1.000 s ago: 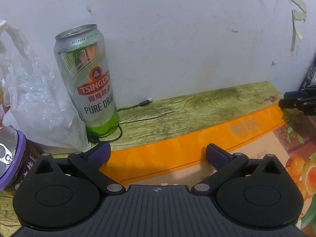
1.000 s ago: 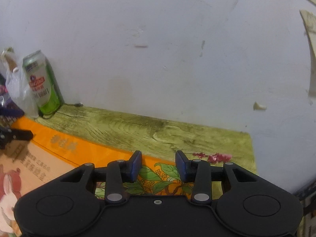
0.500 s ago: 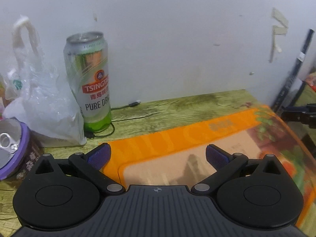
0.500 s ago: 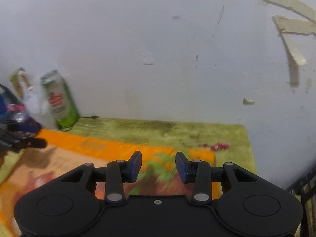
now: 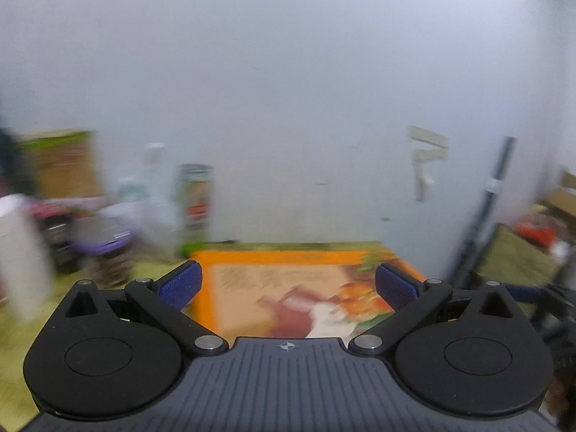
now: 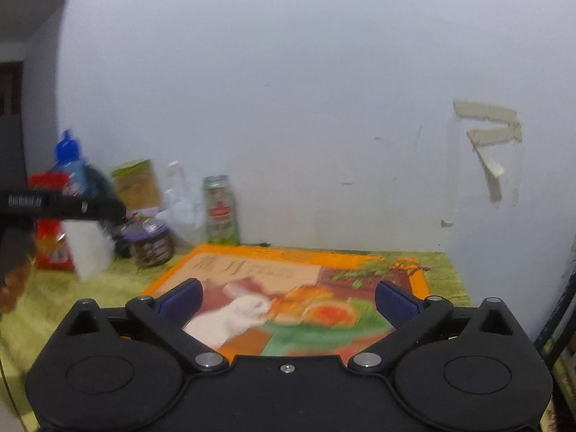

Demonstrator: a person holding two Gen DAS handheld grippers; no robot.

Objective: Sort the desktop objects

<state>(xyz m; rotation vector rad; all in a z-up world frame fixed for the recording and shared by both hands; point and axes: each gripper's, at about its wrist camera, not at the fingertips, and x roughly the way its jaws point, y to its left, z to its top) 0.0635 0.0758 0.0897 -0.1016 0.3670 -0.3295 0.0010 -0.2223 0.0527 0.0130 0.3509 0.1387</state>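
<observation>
An orange-bordered picture board with a white rabbit lies flat on the green wood-grain table. My right gripper hovers over its near edge, its jaws opening wide with nothing between them. My left gripper also stands open and empty above the same board, in a motion-blurred view. A green and silver beer can stands upright against the wall at the board's far left corner. The left tool's black body crosses the left side of the right wrist view.
Left of the can stand a clear plastic bag, a purple-lidded tin, a white block, a red packet, a blue-capped bottle and a green-brown box. A black pole leans at the table's right edge.
Both grippers have pulled back and up from the wall, so the whole board and the clutter at the left now show. The right jaws went from nearly shut to wide open.
</observation>
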